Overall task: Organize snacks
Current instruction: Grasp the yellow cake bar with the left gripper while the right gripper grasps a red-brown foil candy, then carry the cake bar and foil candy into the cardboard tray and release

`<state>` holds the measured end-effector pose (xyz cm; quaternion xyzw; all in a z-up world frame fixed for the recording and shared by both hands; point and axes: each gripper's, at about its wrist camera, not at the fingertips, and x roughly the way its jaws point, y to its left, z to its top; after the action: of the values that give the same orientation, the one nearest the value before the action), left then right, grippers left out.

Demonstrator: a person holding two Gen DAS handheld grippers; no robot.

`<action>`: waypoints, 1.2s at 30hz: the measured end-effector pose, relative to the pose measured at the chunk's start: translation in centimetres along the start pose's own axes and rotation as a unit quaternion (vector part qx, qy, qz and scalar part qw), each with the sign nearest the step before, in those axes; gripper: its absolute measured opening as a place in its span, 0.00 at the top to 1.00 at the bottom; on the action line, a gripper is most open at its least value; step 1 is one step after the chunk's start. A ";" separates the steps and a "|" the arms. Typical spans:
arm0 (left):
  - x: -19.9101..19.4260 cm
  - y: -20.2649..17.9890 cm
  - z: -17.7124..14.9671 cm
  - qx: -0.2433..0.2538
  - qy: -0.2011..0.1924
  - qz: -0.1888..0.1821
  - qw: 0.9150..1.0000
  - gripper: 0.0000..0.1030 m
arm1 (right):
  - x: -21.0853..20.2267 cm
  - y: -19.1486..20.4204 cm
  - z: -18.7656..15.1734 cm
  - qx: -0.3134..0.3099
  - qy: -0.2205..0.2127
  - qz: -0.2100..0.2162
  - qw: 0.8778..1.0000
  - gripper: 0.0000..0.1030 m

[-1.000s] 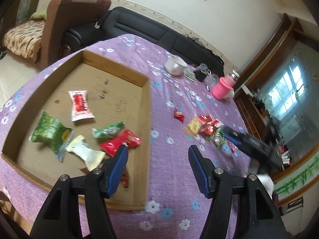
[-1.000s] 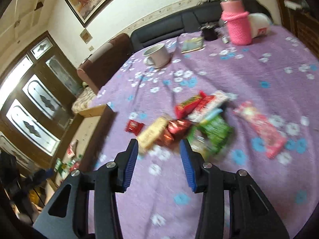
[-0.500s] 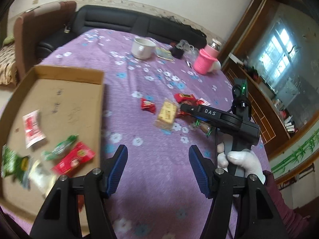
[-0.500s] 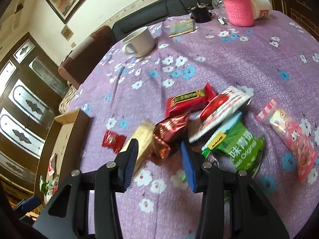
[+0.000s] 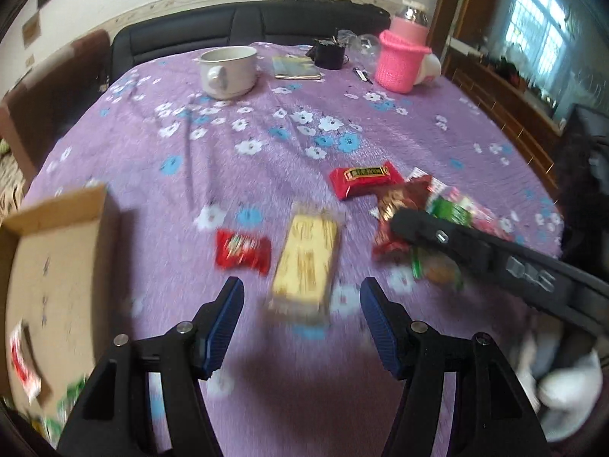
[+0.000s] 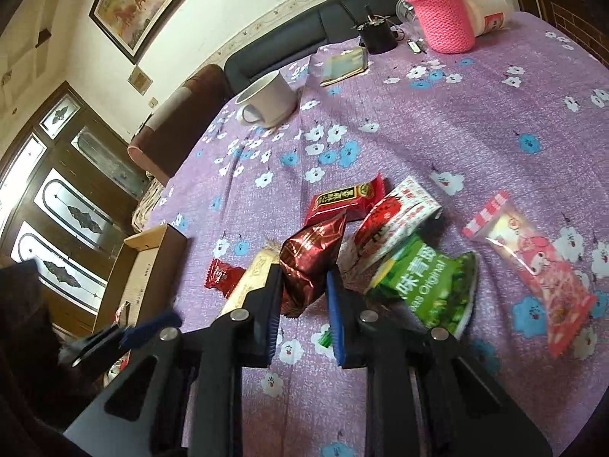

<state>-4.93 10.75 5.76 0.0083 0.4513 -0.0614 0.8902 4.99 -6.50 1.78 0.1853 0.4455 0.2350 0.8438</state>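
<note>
Loose snacks lie on the purple flowered tablecloth. My right gripper [image 6: 304, 285] is shut on a dark red foil packet [image 6: 312, 262], with a pad pressing each side. Around it lie a red bar packet [image 6: 342, 200], a red-and-white packet [image 6: 396, 217], a green pea packet [image 6: 430, 285] and a pink see-through packet [image 6: 533, 262]. My left gripper [image 5: 300, 316] is open just above a yellow wafer packet [image 5: 306, 262], beside a small red candy [image 5: 243, 247]. The cardboard box [image 5: 57, 205] at the left holds several snacks.
At the far side stand a white mug [image 5: 228, 70], a pink knit-sleeved bottle [image 5: 399, 64], a booklet [image 5: 295, 66] and a small black item [image 5: 329, 53]. A black sofa runs behind the table. A white-gloved hand [image 5: 563, 377] holds the right gripper's handle.
My left gripper swung from over the box across to the loose snacks, ending above the yellow wafer packet. The right gripper narrowed its jaws and closed on the dark red foil packet.
</note>
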 end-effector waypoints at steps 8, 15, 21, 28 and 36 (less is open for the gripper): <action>2.6 -1.6 0.0 0.036 0.022 0.035 0.999 0.67 | 0.1 -1.1 0.5 0.017 0.009 0.015 1.000 0.76; -0.9 0.9 -3.2 -0.034 0.019 -0.016 0.999 0.67 | -0.2 0.4 0.1 -0.011 0.008 0.030 0.999 0.76; -5.5 3.0 -5.8 -0.088 -0.025 -0.042 0.995 0.67 | 0.5 1.2 -0.5 -0.027 0.020 0.034 0.999 0.76; -7.3 4.7 -7.3 -0.111 -0.036 -0.046 0.992 0.76 | 0.8 2.1 -1.3 -0.039 0.024 0.041 0.998 0.76; -4.3 2.3 -7.2 -0.038 -0.004 -0.010 0.999 0.46 | 1.3 2.7 -2.1 -0.049 0.033 0.041 0.997 0.76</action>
<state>-12.92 13.96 4.85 -0.0301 0.4502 -0.0536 0.8908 3.22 -3.35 1.18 0.1543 0.4534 0.2973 0.8260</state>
